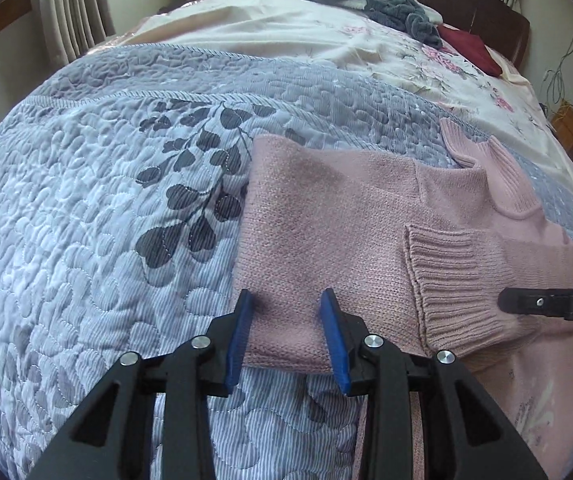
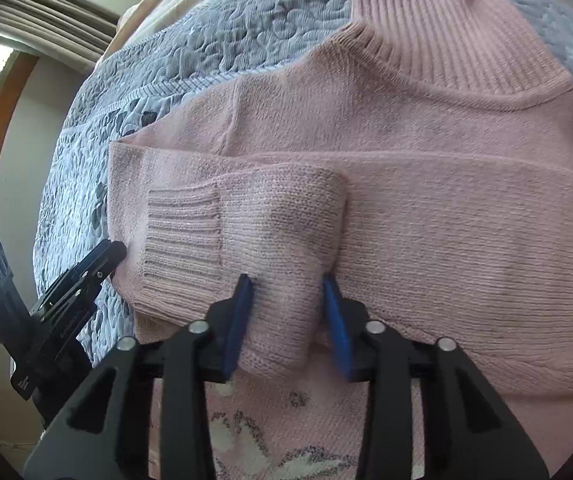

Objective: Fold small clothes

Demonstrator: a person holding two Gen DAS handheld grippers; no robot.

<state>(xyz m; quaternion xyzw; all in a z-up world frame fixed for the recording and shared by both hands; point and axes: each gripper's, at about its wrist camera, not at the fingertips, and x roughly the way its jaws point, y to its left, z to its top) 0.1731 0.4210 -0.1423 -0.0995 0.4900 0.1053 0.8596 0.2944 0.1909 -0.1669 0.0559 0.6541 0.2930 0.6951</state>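
1. On the blue-grey quilted bedspread with dark leaf print [image 1: 98,208], we see a pink knitted sweater with a ribbed high collar [image 1: 326,216] lying flat, its sleeves folded across its body, near the bedspread's near edge.
2. We hold the left gripper [image 1: 288,300] over the sweater's folded left edge, its blue-padded jaws spread wide with fabric between them, gripping nothing.
3. We hold the right gripper [image 2: 288,284] over the folded sleeve [image 2: 278,216], jaws wide, straddling a raised fold; we cannot tell whether the pads touch it.
4. Toward the bed's far end, a dark teal garment [image 1: 378,0] and a dark red cloth [image 1: 470,46] lie on a floral cream sheet [image 1: 286,36].
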